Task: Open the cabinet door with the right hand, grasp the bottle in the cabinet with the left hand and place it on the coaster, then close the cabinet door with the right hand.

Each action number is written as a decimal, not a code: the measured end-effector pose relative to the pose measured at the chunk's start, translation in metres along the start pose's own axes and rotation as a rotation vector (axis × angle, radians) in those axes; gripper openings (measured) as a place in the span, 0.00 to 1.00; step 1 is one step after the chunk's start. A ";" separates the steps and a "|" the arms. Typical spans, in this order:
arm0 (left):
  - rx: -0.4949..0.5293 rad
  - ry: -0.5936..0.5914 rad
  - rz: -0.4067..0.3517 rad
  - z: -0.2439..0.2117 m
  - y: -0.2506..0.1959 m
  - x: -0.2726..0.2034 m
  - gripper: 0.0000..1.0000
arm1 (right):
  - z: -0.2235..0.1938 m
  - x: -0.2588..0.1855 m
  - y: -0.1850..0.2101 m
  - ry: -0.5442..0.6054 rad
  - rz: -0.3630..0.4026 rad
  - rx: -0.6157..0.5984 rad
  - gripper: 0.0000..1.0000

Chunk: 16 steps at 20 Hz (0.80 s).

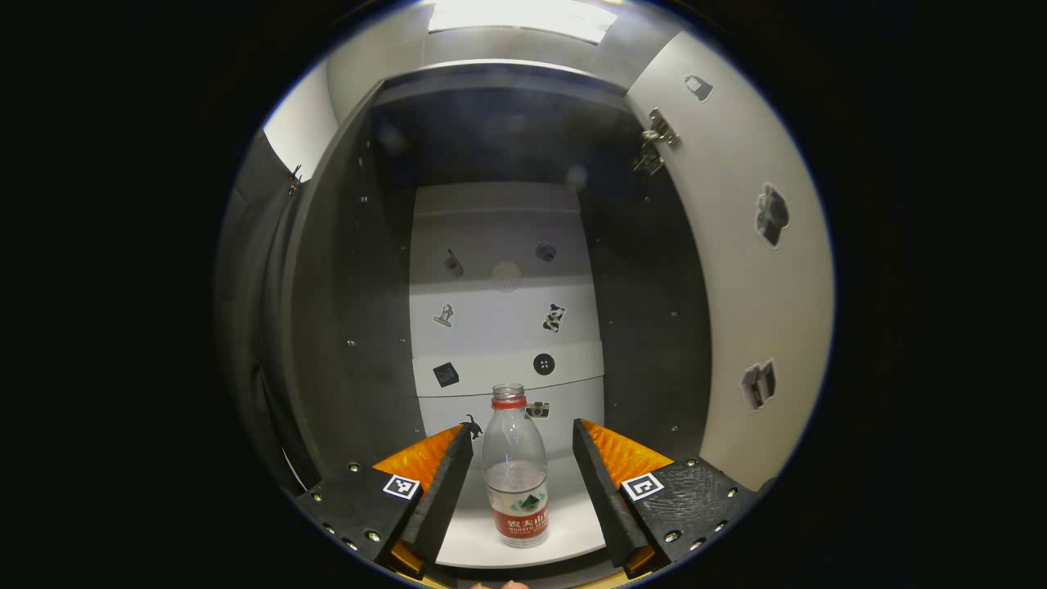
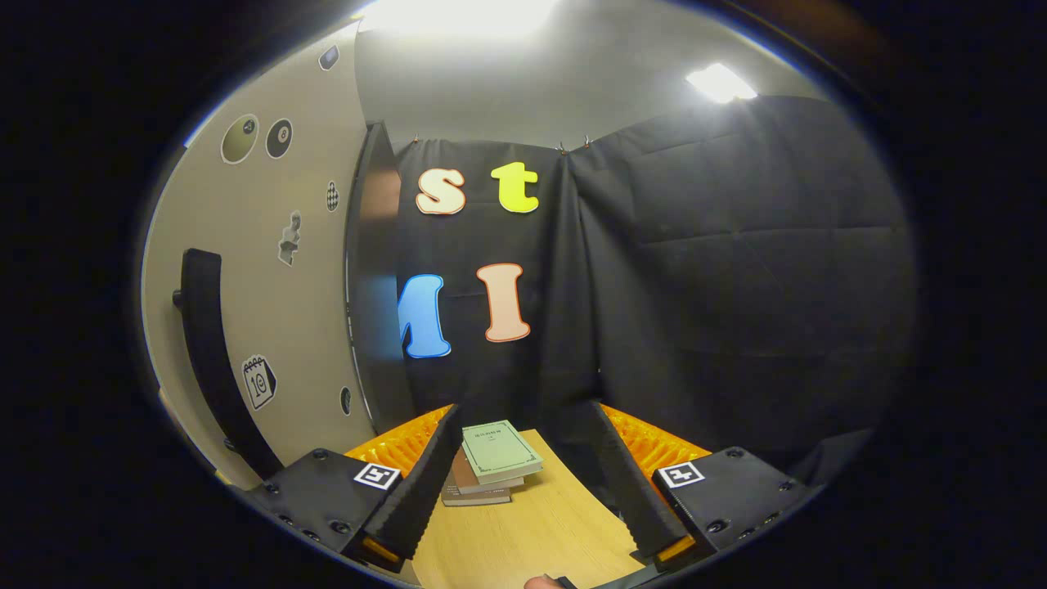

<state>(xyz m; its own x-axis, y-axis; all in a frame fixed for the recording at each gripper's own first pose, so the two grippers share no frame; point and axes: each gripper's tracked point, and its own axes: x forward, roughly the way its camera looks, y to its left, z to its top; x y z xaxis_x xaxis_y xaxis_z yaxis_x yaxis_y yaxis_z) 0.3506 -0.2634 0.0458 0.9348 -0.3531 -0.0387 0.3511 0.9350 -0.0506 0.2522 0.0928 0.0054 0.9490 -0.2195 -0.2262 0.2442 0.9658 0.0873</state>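
Both claws are spread: left claw point(image 1: 522, 474) flanks the upright water bottle point(image 1: 515, 478) without touching, inside the open cabinet point(image 1: 646, 327); right claw point(image 2: 523, 483) hangs over the counter point(image 2: 532, 532).

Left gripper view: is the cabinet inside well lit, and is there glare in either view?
Left gripper view: the cabinet side walls are dark, the back panel and the bottle lit; ceiling light glares at the top. Right gripper view: two ceiling lights glare; the cabinet door edges bend from the fisheye.

dim cabinet interior | ceiling lights point(image 2: 720, 82) glaring | fisheye-bent edges
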 end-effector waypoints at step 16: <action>-0.023 0.037 0.031 -0.022 0.009 0.020 0.63 | -0.007 -0.002 -0.010 0.022 -0.035 0.008 0.99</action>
<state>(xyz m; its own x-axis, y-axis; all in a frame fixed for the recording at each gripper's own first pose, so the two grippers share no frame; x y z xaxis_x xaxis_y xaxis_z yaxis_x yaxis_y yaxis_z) 0.3715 -0.2625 0.0228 0.9424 -0.3255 -0.0777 0.3204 0.9446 -0.0713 0.2466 0.0841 -0.0023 0.9354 -0.2500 -0.2501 0.2788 0.9565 0.0863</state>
